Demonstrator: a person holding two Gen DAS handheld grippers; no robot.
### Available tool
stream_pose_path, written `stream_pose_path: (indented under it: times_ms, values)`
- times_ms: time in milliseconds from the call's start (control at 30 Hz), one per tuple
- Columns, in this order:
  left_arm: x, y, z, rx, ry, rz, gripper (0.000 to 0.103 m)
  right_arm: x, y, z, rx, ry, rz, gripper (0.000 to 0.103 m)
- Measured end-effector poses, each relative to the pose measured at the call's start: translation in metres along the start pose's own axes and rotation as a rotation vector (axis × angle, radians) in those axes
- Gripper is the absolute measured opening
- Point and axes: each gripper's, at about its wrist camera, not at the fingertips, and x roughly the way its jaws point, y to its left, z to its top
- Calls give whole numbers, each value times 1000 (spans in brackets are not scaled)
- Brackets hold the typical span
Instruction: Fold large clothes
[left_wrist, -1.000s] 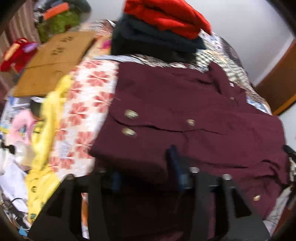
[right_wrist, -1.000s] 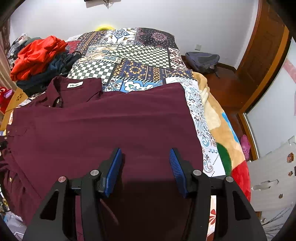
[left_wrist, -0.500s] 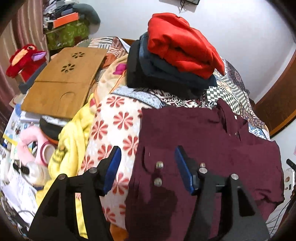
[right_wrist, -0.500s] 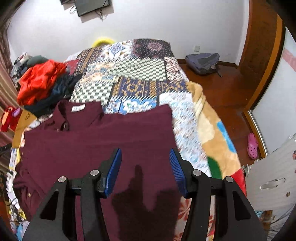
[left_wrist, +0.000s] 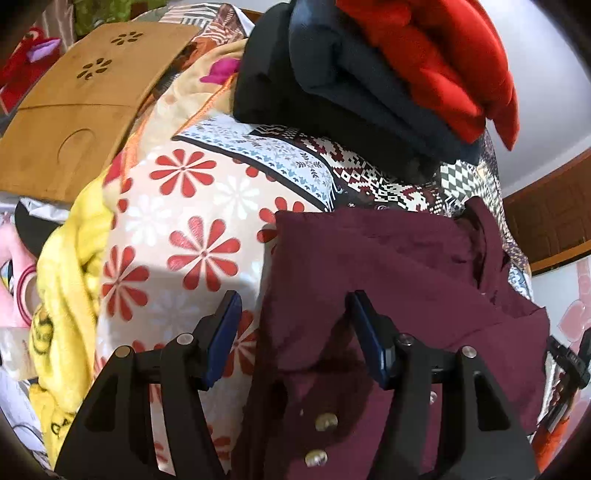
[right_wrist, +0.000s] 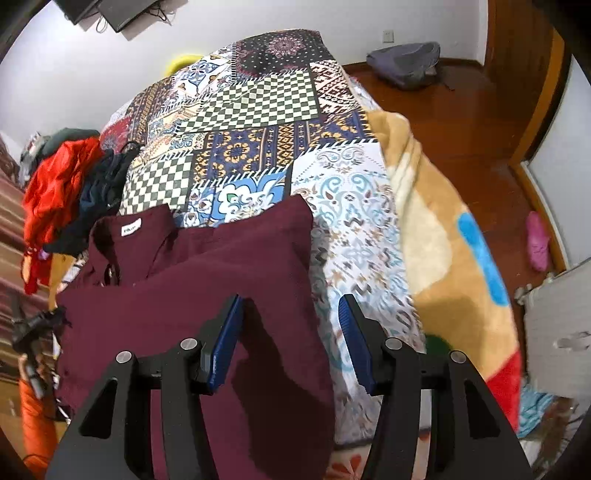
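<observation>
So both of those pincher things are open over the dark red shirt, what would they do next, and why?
Probably lower each gripper onto its side edge of the maroon shirt and pinch. The left gripper straddles the shirt's left edge, the right gripper its right edge; both are open, holding nothing, and the shirt lies only partly folded on the bed.

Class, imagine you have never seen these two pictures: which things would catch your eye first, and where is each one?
The dark maroon button-up shirt lies spread on the patchwork patterned bedspread, filling the near half of both views. Behind it, by the shirt's collar, a crumpled bright red garment tops a pile of dark navy folded clothes. The left gripper and right gripper hover open over the shirt's two side edges.
</observation>
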Motion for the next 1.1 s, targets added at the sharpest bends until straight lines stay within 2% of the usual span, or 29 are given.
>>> stream_pose_path:
  times_ms: [133, 233, 300, 333, 367, 400, 433, 467, 500, 567, 633, 800, 967, 1100]
  values:
    - [7, -8, 5, 49, -19, 1, 61, 9, 6, 8, -22, 0, 57, 50]
    - [12, -11, 9, 69, -29, -13, 61, 19, 12, 13, -25, -7, 50, 51]
    - [15, -14, 11, 92, -44, -17, 61, 24, 6, 14, 21, -7, 69, 50]
    - [14, -16, 12, 102, -52, -12, 56, 28, 1, 14, 56, 0, 86, 49]
    - [14, -19, 12, 112, -67, 4, 53, 29, -5, 13, 84, 4, 94, 42]
    - [13, -20, 12, 119, -77, 17, 45, 29, -9, 12, 105, 3, 96, 33]
    - [12, -21, 10, 122, -79, 16, 32, 27, -13, 12, 121, 0, 106, 25]
    - [11, -21, 8, 120, -77, 0, 28, 24, -17, 11, 136, -7, 124, 20]
    - [7, -23, 7, 121, -84, -13, 23, 19, -20, 11, 149, -17, 140, 12]
    - [-3, -31, 2, 151, -114, 2, 18, 8, -23, 10, 167, -34, 195, 10]
    - [-18, -43, 0, 166, -146, 10, 14, -2, -18, 10, 152, -58, 206, 9]
    - [-69, -74, 1, 188, -243, -68, 13, -42, 10, 11, 62, -162, 224, 8]
    - [-116, -124, -2, 302, -328, -127, 13, -84, 27, 16, -13, -257, 243, 8]
    - [-140, -157, -5, 364, -376, -163, 12, -106, 28, 24, -35, -307, 240, 8]
